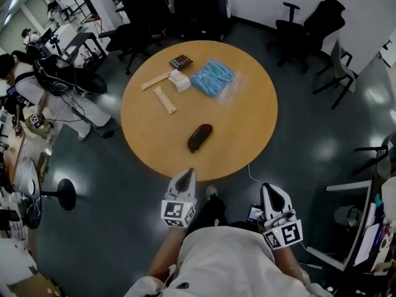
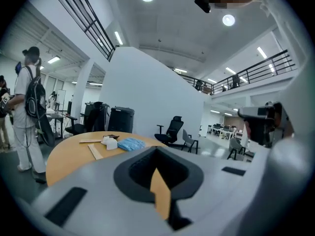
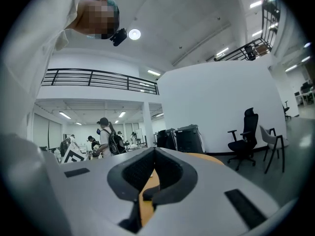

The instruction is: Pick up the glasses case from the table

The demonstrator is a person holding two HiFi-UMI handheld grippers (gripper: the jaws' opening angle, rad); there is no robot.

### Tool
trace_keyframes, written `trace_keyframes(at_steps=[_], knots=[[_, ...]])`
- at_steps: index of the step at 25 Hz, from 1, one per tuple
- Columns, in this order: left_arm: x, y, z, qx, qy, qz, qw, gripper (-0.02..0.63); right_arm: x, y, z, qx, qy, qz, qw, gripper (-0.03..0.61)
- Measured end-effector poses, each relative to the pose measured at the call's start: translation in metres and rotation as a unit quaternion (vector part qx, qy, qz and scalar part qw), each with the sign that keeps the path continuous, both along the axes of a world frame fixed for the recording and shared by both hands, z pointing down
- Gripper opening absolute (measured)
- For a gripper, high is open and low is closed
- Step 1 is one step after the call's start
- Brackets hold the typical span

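Note:
The glasses case [image 1: 199, 137], dark and oval, lies on the round wooden table [image 1: 247, 122] near its front edge. My left gripper [image 1: 189, 173] hovers just off that edge, a short way in front of the case, its jaws shut and empty. My right gripper [image 1: 267, 188] is further right, beyond the table's rim, also shut with nothing in it. In the left gripper view the left gripper [image 2: 156, 149] hides the case and the table [image 2: 69, 156] stretches to the left. The right gripper view shows the right gripper [image 3: 155, 150] with a slice of table [image 3: 206, 157] behind it.
At the table's far side lie a blue packet [image 1: 213, 78], a white object [image 1: 180, 80], two wooden sticks [image 1: 164, 99] and a small dark box [image 1: 180, 61]. A person with a backpack [image 1: 49, 82] stands at left. Office chairs [image 1: 309, 23] and black cabinets [image 1: 185, 5] stand behind.

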State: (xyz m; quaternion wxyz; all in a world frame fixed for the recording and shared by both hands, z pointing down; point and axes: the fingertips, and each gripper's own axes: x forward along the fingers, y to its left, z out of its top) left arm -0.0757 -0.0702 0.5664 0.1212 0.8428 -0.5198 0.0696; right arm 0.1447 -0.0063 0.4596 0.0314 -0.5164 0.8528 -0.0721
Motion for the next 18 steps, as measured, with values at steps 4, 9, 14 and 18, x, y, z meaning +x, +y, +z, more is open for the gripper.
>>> trace_keyframes(at_steps=[4, 9, 14, 18], knots=[[-0.003, -0.063, 0.023, -0.028, -0.032, 0.023, 0.9988, 0.006, -0.006, -0.054, -0.015, 0.014, 0.001, 0.004, 1.0, 0.015], [0.004, -0.12, 0.074, -0.089, -0.089, 0.055, 0.9906, 0.006, -0.014, -0.102, -0.011, -0.006, -0.006, -0.018, 1.0, 0.015], [0.02, -0.159, 0.143, -0.202, -0.142, 0.122, 0.9613, 0.156, -0.019, -0.13, 0.0, -0.023, -0.015, -0.061, 0.998, 0.015], [0.021, -0.176, 0.198, -0.292, -0.199, 0.16, 0.9217, 0.257, -0.02, -0.147, 0.013, -0.038, -0.021, -0.084, 0.995, 0.015]])
